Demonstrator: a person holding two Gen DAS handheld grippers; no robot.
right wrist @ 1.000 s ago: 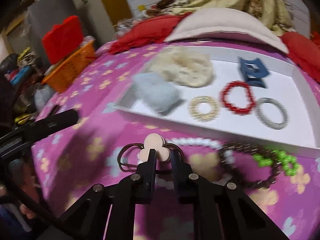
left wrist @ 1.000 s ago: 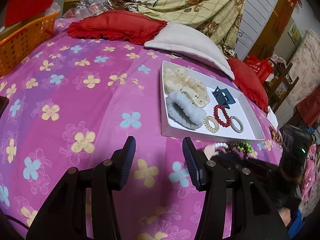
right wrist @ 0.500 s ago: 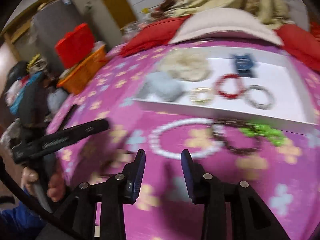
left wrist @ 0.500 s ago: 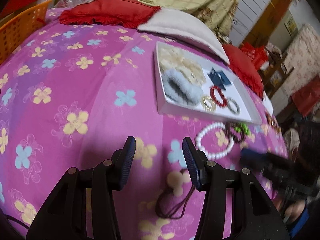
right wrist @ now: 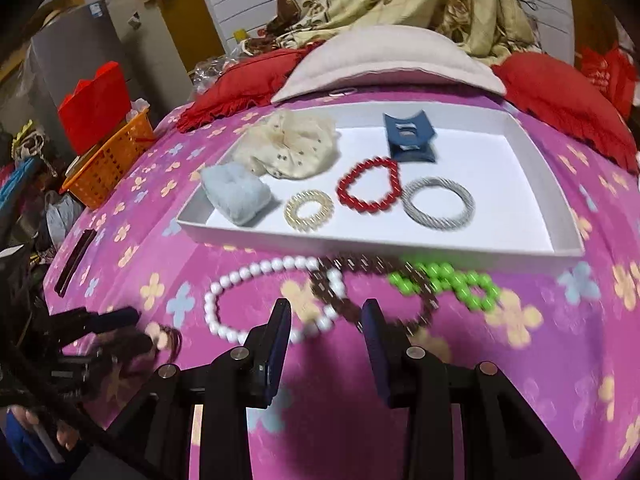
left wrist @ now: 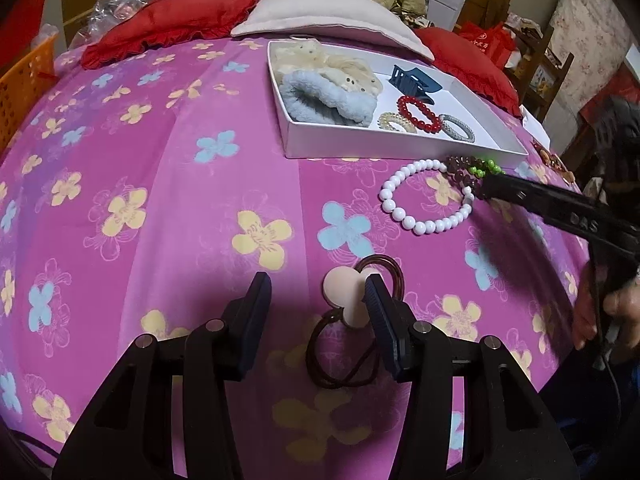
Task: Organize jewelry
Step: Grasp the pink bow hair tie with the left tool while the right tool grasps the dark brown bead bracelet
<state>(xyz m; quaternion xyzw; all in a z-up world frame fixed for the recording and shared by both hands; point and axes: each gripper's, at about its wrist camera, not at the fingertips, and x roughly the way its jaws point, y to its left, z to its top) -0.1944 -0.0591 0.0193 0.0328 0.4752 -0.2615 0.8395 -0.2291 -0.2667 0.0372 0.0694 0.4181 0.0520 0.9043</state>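
A brown hair tie with a cream flower lies on the pink flowered cloth. My left gripper stands open over it, the flower close beside the right finger and the left finger well apart. A white bead bracelet, a brown bead bracelet and a green bead bracelet lie tangled in front of the white tray. My right gripper hovers open just before the white and brown bracelets, holding nothing. In the left wrist view its finger reaches to the brown beads.
The tray holds a cream scrunchie, a pale blue scrunchie, a blue claw clip, a red bead bracelet and gold and silver coil ties. Red and white pillows lie behind it. An orange basket stands at the left.
My right gripper opened, let go of the flower hair tie and moved right to the bracelets. My left gripper came down and across until the hair tie lay between its fingers.
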